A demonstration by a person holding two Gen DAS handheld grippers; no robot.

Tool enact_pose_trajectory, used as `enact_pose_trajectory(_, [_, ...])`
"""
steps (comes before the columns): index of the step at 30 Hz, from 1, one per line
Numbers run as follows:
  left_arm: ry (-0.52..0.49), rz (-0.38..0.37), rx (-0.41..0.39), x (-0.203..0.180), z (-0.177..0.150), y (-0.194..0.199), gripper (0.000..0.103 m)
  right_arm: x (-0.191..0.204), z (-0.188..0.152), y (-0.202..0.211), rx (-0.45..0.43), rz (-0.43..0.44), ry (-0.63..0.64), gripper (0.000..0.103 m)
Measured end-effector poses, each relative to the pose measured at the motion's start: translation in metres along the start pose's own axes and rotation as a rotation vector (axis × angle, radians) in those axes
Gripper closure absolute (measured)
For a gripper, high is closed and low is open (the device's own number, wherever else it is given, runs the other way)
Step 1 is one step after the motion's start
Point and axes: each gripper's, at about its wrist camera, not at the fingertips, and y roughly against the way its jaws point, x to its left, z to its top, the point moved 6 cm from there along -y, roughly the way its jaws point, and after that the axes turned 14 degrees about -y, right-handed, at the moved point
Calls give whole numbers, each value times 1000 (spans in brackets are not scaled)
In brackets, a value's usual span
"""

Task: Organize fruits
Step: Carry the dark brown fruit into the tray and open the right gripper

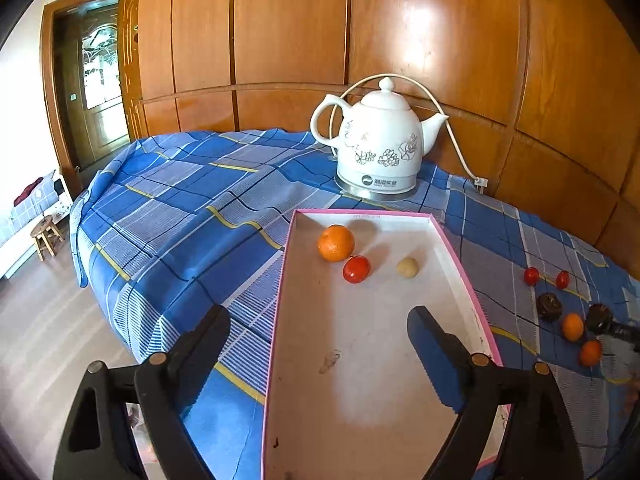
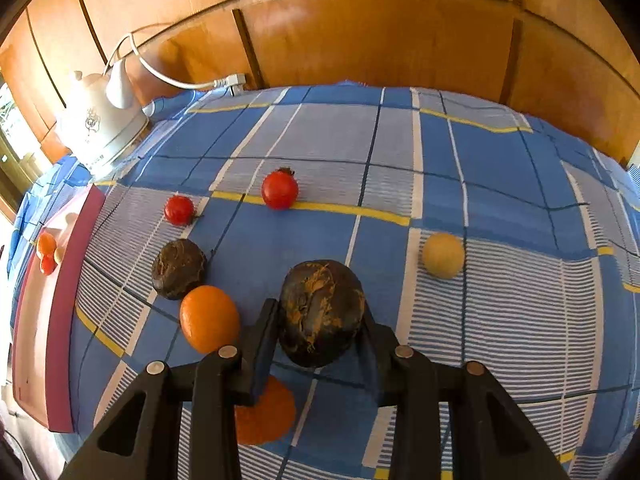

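A pink-rimmed white tray (image 1: 460, 264) lies on the blue checked cloth and holds an orange (image 1: 336, 243), a red tomato (image 1: 356, 269) and a pale round fruit (image 1: 407, 267). My left gripper (image 1: 320, 332) is open and empty above the tray's near half. My right gripper (image 2: 320, 312) is shut on a dark brown fruit (image 2: 322, 312) on the cloth. Beside it lie an orange (image 2: 209, 318), another orange (image 2: 266, 412) under the left finger, a second dark fruit (image 2: 179, 269), two red tomatoes (image 2: 179, 210) (image 2: 280, 189) and a pale fruit (image 2: 443, 255).
A white electric kettle (image 1: 380, 148) stands behind the tray, its cord running to a plug (image 2: 234, 80) by the wooden wall panels (image 1: 280, 40). The table's left edge drops to the floor, where a small stool (image 1: 47, 236) stands.
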Motion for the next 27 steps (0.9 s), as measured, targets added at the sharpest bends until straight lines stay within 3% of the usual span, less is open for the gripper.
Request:
enact_pose_trajectory(5, [-3, 7, 19, 4, -4, -4, 12, 12, 13, 25, -70, 32, 3, 66])
enact_pose_trajectory(10, [11, 33, 27, 14, -6, -7, 12, 54, 13, 53, -103, 129, 79, 66])
enact_pose_trajectory(15, [27, 42, 25, 23, -6, -7, 12, 134, -17, 60, -27, 294, 227, 66])
enact_pose_trajectory(20, [39, 33, 26, 29, -7, -9, 12, 207, -55, 47, 62, 390, 355, 66])
enact_pose_trajectory(27, [59, 23, 38, 33, -10, -14, 13, 259, -85, 12, 155, 379, 419, 66])
